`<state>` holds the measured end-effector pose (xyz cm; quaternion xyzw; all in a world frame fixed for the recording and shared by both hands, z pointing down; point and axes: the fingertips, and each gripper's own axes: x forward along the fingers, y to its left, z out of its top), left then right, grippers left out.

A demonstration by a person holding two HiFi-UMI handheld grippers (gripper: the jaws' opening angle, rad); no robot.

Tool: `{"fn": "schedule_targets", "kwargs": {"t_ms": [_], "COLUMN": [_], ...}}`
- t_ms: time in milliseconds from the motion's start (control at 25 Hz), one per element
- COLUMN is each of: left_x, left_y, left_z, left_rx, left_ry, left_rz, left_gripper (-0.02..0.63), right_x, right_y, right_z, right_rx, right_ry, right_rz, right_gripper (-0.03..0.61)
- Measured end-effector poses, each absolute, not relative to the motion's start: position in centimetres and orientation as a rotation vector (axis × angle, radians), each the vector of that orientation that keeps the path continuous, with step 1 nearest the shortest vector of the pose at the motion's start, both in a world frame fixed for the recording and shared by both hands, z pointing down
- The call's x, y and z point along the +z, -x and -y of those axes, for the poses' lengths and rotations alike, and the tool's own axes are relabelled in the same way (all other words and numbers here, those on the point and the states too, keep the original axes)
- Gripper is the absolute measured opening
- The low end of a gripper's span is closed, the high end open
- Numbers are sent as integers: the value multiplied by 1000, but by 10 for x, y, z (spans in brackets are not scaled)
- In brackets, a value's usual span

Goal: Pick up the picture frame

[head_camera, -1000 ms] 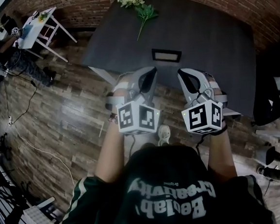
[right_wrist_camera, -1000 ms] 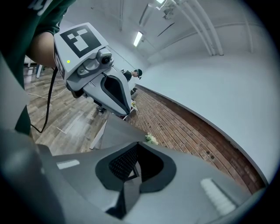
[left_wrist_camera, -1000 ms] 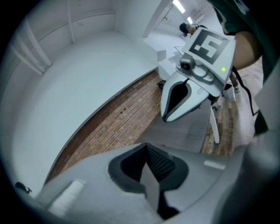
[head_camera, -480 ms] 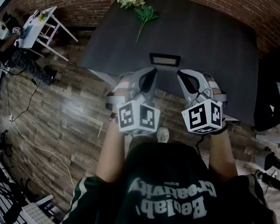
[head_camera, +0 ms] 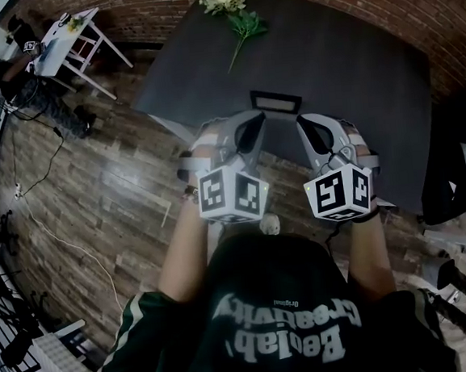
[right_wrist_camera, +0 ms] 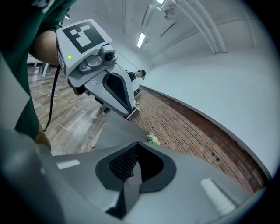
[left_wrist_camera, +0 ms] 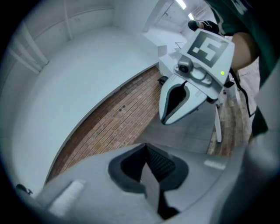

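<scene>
Dark table — picture frame near edge, flowers far end.

brick wall, wood floor (planked), dark table

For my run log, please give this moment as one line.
step: before grasp | left tongs: shut, empty | right tongs: shut, empty | frame: on table, not held
</scene>
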<state>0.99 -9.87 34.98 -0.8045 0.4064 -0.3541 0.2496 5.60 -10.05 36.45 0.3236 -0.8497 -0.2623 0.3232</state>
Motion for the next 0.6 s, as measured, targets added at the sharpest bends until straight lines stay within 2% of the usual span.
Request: {"fn": "schedule_targets", "kwargs": {"t_ms": [600], "left_x": [357], "left_y": [-13], "left_z": [112], "left_rx": [-994], "left_ry": [2193], "left_rz": [-1082], "left_gripper": [3], "right_x": [378], "right_y": [-62], "right_z": [112], "right_rx": [-628], "right_ry": [-843], "right_rz": [2236], "right_gripper": [6]}}
